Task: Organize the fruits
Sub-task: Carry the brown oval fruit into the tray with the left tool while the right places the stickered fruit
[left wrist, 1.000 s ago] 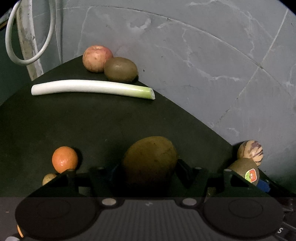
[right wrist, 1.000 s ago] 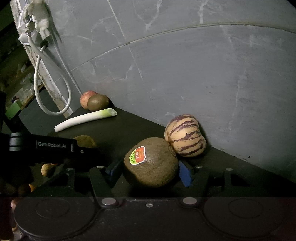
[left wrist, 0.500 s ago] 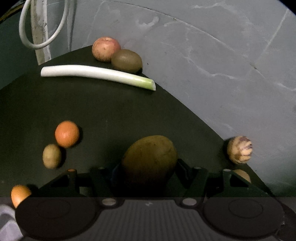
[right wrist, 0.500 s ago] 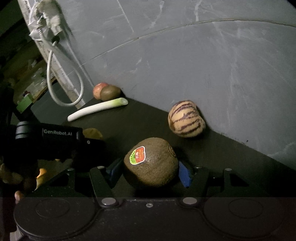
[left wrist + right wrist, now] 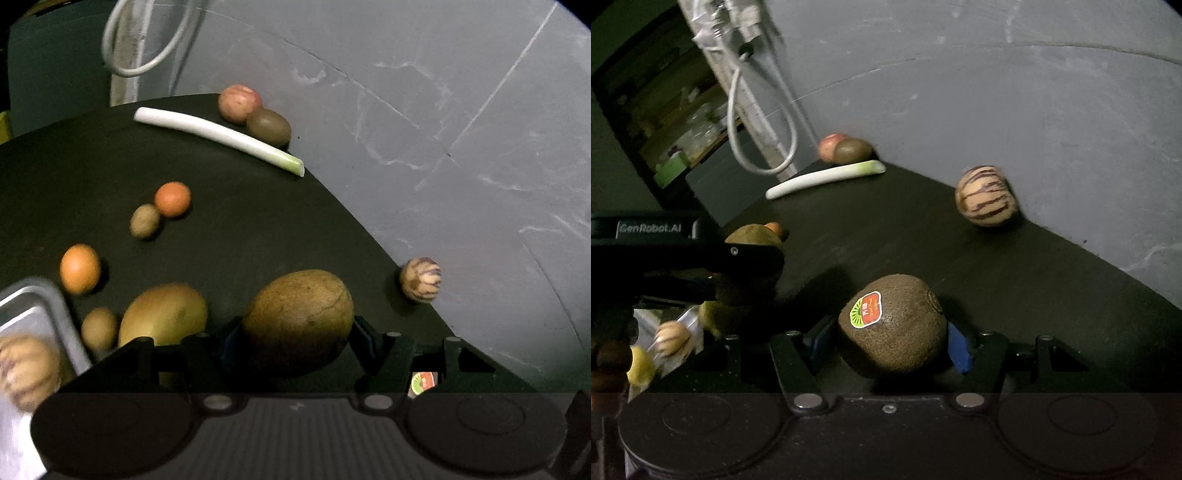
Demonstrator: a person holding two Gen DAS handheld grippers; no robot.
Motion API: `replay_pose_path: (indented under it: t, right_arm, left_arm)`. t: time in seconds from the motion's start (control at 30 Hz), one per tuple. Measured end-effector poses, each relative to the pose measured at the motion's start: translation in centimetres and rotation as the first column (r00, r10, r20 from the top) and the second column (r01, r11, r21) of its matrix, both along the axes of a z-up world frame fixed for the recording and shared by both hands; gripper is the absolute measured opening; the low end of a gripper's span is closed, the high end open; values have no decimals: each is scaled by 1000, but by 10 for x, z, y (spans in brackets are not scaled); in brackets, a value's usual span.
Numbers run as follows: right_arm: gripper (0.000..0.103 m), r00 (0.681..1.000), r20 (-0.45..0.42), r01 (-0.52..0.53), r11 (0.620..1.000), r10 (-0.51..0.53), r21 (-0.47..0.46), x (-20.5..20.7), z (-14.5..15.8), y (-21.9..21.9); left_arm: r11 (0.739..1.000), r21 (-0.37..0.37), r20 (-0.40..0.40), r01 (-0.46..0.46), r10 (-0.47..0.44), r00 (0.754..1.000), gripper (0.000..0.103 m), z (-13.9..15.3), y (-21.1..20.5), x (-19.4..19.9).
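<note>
Left gripper (image 5: 297, 332) clamped on a large brownish-yellow oval mango (image 5: 298, 320), centre bottom of the left wrist frame. Right gripper (image 5: 892, 341) closed around a fuzzy brown kiwi with a red and green sticker (image 5: 892, 326), centre bottom of the right wrist frame. On the black tabletop (image 5: 240, 229): striped cream melon-like fruit (image 5: 421, 280) at right by the grey wall; white and green leek stalk (image 5: 218, 138) upper centre, touching a reddish apple (image 5: 239, 102) and dark kiwi (image 5: 268, 126); two oranges (image 5: 172, 198) at left; metal tray (image 5: 55, 314) lower left holding another striped fruit
</note>
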State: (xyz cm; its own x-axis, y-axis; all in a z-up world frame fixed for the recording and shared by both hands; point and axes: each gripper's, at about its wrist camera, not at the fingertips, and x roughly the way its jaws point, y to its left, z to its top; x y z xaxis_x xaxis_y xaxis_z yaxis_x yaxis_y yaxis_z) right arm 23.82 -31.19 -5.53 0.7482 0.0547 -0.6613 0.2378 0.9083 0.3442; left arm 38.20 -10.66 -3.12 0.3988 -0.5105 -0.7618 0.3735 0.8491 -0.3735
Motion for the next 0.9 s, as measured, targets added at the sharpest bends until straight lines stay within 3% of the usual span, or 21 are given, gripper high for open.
replay_pose_path:
  t: [0.5, 0.73, 0.9]
  right_arm:
    - [64, 977, -1, -211, 977, 211, -13, -13, 17, 47]
    - [64, 942, 9, -335, 942, 335, -10, -3, 24, 81]
    - [64, 906, 9, -424, 906, 424, -6, 5, 26, 107]
  left_arm:
    - [988, -66, -28, -143, 142, 990, 65, 4, 65, -70]
    - [958, -56, -41, -283, 281, 959, 65, 3, 114, -92]
    - [921, -43, -43, -386, 384, 922, 65, 1, 151, -100]
